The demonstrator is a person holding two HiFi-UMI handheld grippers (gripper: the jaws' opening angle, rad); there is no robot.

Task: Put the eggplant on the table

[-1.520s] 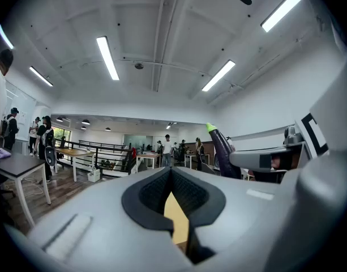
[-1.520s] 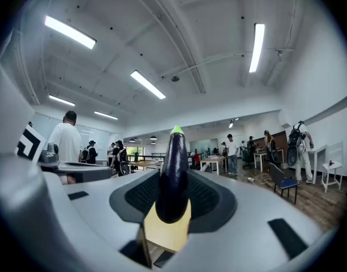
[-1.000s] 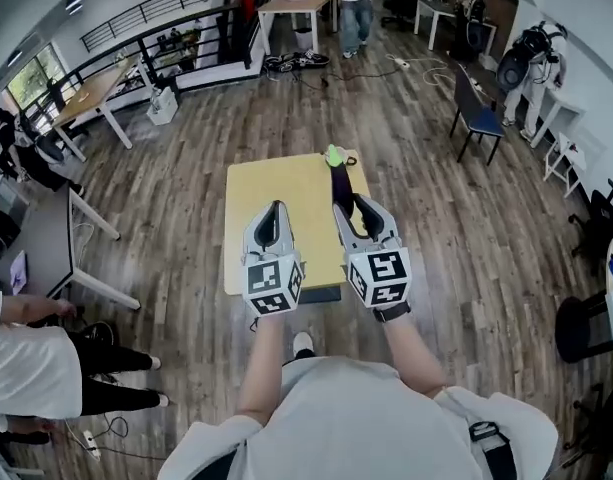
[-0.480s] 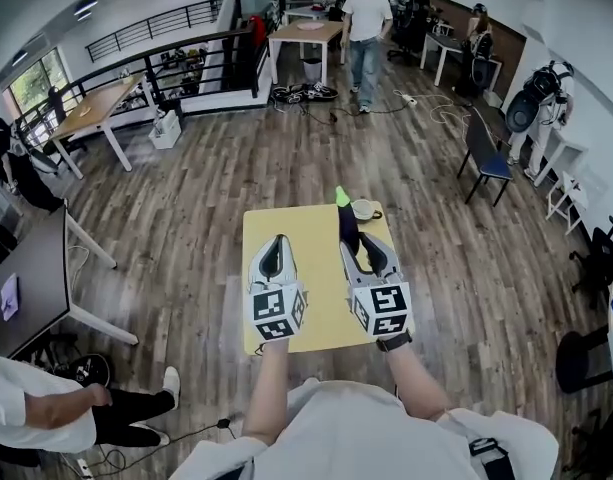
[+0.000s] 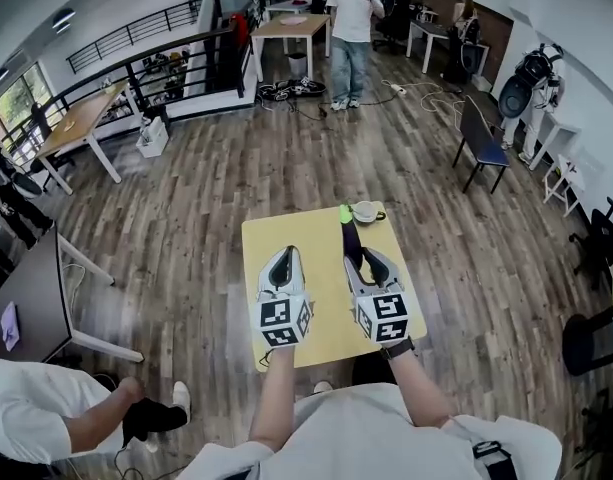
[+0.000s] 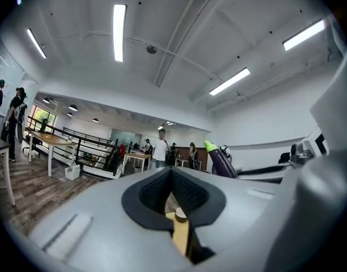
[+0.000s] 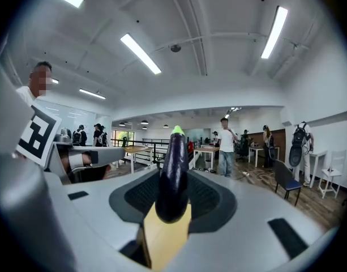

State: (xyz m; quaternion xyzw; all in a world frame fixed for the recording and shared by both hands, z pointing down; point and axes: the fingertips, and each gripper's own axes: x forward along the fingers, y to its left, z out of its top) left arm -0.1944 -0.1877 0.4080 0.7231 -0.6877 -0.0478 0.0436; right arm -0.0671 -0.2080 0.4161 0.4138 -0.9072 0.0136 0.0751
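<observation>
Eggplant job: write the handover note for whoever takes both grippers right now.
Right gripper: shut on the eggplant, green tip pointing away, over the far right part of the yellow table, near a cup.
Left gripper: shut, empty, over the table.
Done: eggplant gripped and brought over the table.
Left: lower it onto the table, open the jaws, draw back.

A: The room, as pictured?
B: An open hall with a plank floor point(image 5: 206, 198) and white walls point(image 5: 596, 28); a black railing point(image 5: 176, 38) runs along the far left side.
A: And the furniture?
B: A yellow table point(image 5: 306, 238) stands mid-floor. A wooden desk point(image 5: 76, 118) sits by the railing, and a back desk point(image 5: 291, 26) is beyond it. A blue chair point(image 5: 481, 123) is at right and a dark desk point(image 5: 31, 288) at the left edge.
A: Lighting?
B: Strip lights point(image 6: 119, 32) glow on a white ceiling point(image 6: 179, 50), and daylight shows in a window point(image 5: 11, 88) far left.
</observation>
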